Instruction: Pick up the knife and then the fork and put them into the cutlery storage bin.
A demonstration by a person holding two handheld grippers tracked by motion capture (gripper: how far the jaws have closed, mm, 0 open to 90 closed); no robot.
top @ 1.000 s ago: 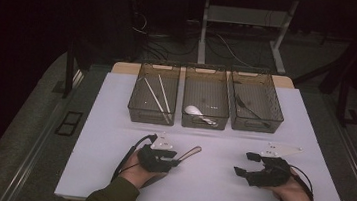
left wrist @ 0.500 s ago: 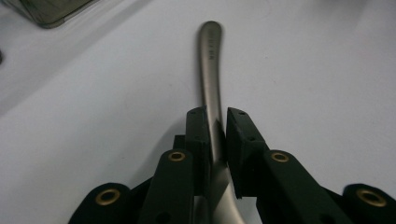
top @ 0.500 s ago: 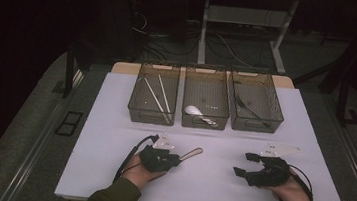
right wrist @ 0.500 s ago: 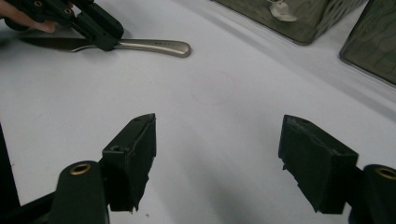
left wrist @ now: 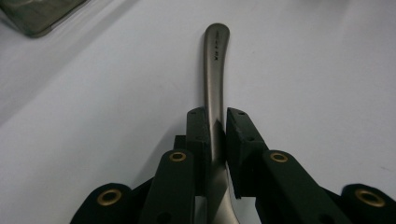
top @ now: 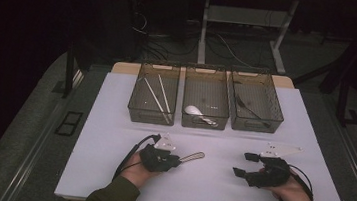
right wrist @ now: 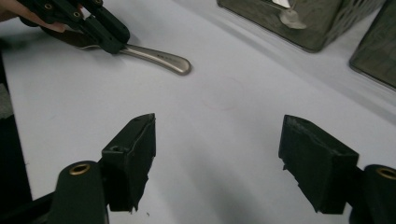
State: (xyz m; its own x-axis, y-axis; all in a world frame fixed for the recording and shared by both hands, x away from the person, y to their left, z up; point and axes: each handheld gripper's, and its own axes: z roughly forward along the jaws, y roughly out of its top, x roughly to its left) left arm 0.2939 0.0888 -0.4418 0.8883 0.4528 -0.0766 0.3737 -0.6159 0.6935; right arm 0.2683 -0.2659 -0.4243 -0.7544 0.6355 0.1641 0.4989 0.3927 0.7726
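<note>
My left gripper (top: 178,158) is at the front left of the white table (top: 217,195), shut on a metal utensil (top: 193,157). In the left gripper view the jaws pinch the utensil's handle (left wrist: 215,60), which runs forward over the table; its head is hidden beneath the gripper (left wrist: 215,123). My right gripper (top: 242,164) rests at the front right, open, with nothing between its fingers. The right gripper view shows its gripper (right wrist: 217,154) with jaws spread wide over bare table. Farther off there, the left gripper (right wrist: 109,35) holds the utensil (right wrist: 161,58).
Three mesh bins stand in a row at the back. The left bin (top: 137,111) holds chopsticks (top: 159,98), the middle bin (top: 208,86) a white spoon (top: 195,111), and the right bin (top: 267,124) a dark utensil (top: 246,106). Cables trail from both grippers.
The handle held in the left gripper has dipped slightly toward the table. The right gripper has stayed in place.
</note>
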